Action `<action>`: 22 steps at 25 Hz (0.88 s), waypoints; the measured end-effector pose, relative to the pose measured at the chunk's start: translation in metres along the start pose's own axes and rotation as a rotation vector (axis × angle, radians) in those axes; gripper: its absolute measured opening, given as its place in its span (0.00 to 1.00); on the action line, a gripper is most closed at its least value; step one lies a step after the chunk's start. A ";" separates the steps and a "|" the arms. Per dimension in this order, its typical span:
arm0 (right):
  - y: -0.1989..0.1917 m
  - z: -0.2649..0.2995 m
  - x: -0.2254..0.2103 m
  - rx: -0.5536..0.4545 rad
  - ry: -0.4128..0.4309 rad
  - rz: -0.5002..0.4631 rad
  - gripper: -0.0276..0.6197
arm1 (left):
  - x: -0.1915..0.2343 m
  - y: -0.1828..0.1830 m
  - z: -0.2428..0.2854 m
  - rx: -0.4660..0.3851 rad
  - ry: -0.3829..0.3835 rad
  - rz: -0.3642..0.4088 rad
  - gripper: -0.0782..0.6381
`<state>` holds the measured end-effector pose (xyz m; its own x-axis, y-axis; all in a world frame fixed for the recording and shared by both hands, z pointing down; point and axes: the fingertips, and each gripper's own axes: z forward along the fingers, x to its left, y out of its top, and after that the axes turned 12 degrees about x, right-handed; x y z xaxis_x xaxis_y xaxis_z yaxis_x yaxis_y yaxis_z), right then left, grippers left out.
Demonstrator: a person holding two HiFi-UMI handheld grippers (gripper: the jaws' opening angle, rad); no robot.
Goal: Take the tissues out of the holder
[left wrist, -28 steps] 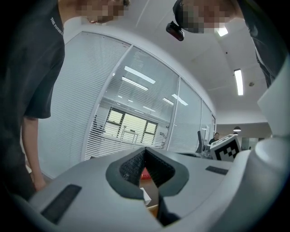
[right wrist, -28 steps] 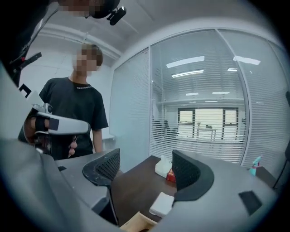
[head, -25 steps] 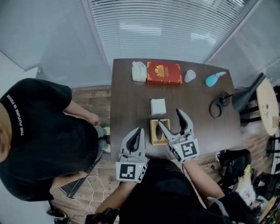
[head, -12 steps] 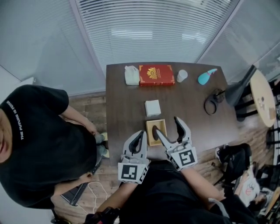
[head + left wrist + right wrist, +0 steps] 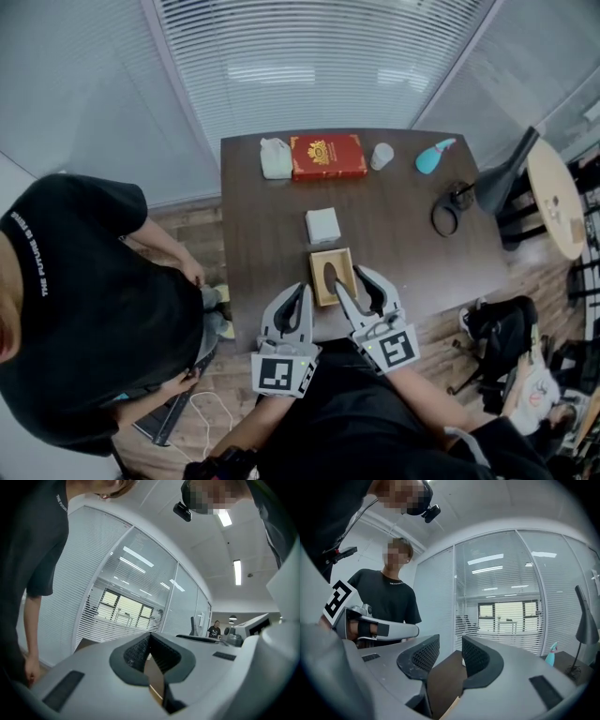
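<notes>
- Looking down from the head view, the wooden holder [image 5: 333, 276] sits on the dark table [image 5: 412, 253] with its long axis running straight away from the wearer, the same way the fingers point.
- The right gripper [image 5: 351, 278] is the nearer one. The holder lies just to the left of its fingertips, and its left finger crosses the holder's near right corner. I cannot tell whether the two touch.
- The left gripper [image 5: 296, 292] hangs just off the holder's left side, its fingers pinched together.
- A white square pack [image 5: 322, 225] lies just beyond the holder, ahead of both sets of fingers. The dark oval slot on top of the holder shows no white, so I cannot tell whether tissues are inside.
- From the left gripper view, the ribbed pads [image 5: 140, 651] meet at their tips with nothing between them. Only a slit of table and a tan sliver show below, too little to name.
- From the right gripper view, the pads [image 5: 423, 660] stand apart and are closing on empty air. Bare tabletop shows in the gap, with a speck of white far ahead.
- The holder itself is almost wholly cut off there, below the frame. My guess is that the fingers must shift left and dip towards the slot.
</notes>
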<state>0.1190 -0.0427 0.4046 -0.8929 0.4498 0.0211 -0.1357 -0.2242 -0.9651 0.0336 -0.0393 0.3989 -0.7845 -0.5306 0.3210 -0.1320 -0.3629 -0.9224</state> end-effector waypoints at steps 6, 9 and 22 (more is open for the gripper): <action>0.002 -0.010 0.007 0.006 -0.037 0.010 0.14 | -0.001 -0.001 -0.014 0.004 -0.008 0.020 0.11; 0.008 -0.017 0.013 0.012 -0.053 0.019 0.12 | -0.005 -0.003 -0.020 0.010 -0.021 0.028 0.11; 0.005 -0.046 0.045 0.014 -0.107 0.040 0.06 | -0.014 -0.022 -0.051 0.031 -0.088 0.024 0.11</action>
<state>0.0984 0.0162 0.3885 -0.9383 0.3457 0.0108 -0.1041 -0.2526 -0.9620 0.0163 0.0156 0.4039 -0.7305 -0.6044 0.3179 -0.0942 -0.3718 -0.9235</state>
